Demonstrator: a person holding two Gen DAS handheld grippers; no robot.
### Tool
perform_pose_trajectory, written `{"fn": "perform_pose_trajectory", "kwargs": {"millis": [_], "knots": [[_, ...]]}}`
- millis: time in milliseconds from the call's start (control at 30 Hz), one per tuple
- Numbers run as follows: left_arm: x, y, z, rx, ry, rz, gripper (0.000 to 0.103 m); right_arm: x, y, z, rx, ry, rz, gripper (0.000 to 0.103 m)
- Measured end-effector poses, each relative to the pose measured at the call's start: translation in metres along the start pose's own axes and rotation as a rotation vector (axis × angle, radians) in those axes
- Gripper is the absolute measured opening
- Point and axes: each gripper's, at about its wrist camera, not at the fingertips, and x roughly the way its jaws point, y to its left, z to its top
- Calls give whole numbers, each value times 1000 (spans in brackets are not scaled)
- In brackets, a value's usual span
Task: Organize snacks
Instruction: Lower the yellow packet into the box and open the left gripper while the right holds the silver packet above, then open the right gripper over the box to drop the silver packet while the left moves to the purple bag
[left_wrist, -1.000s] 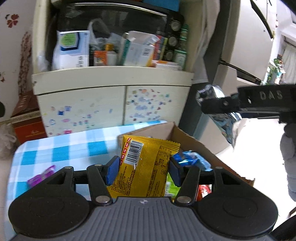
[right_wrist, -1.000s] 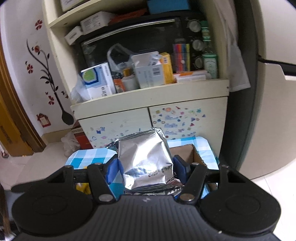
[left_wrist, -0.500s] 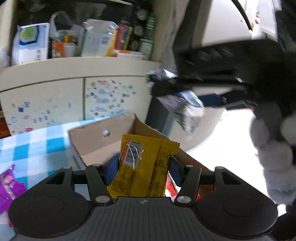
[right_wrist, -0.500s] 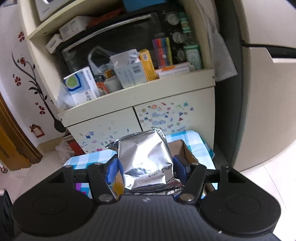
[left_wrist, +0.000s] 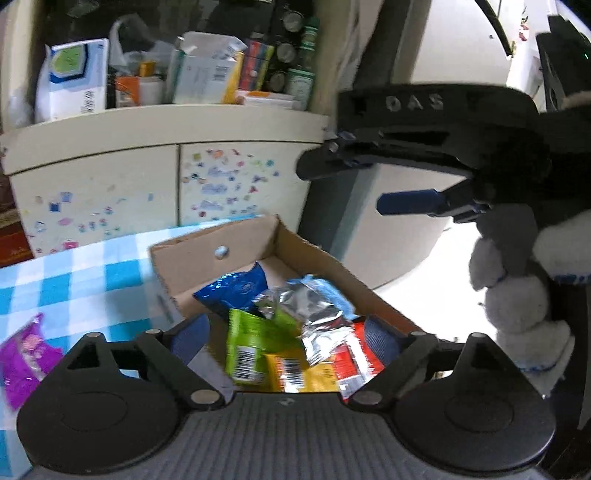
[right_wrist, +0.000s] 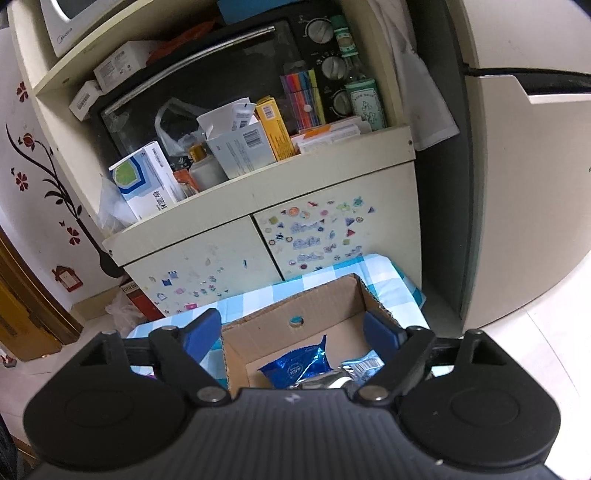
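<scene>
An open cardboard box (left_wrist: 207, 258) stands on the blue checked tablecloth (left_wrist: 92, 273) and holds several snack packets. Among them are a blue packet (left_wrist: 232, 288), a silver packet (left_wrist: 314, 314), a green packet (left_wrist: 251, 339), a yellow packet (left_wrist: 303, 373) and a red one (left_wrist: 354, 362). My left gripper (left_wrist: 286, 332) hovers over the box, its jaws opening, with no packet gripped between them. My right gripper (right_wrist: 291, 328), seen from the side in the left wrist view (left_wrist: 343, 188), is also opening above the box (right_wrist: 332, 306), with nothing between its pads. A purple packet (left_wrist: 26, 354) lies on the cloth at the left.
Behind the table stands a cream cupboard (right_wrist: 229, 266) with stickers on its doors. Its shelf is crowded with boxes and bottles in front of a black toaster oven (right_wrist: 207, 85). A white fridge (right_wrist: 517, 184) fills the right. A gloved hand (left_wrist: 517, 295) holds the right gripper.
Both grippers have opened. The yellow packet left my left gripper and the silver packet left my right one, and both now lie in the box. The left gripper moved closer over the box.
</scene>
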Motion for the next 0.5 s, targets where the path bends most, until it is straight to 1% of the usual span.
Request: {"fn": "perform_pose_trajectory", "kwargs": {"millis": [67,167,267,333,500], "knots": [[-3,6,2,-10,-6,12,95,1,3,-1,-10,5,9,84],[-8,20,5,-60,3,36,97,3,9,-3,-32,10,20,85],[-18,37,12,-105,-19,54,97,5,15,-5,-44,14,34,85],[-25,47,18,-111,-24,94,97,6,19,-6,-55,15,42,85],[-53,81,34,-162,-70,171,99,7,28,-10,-82,20,68,85]]}}
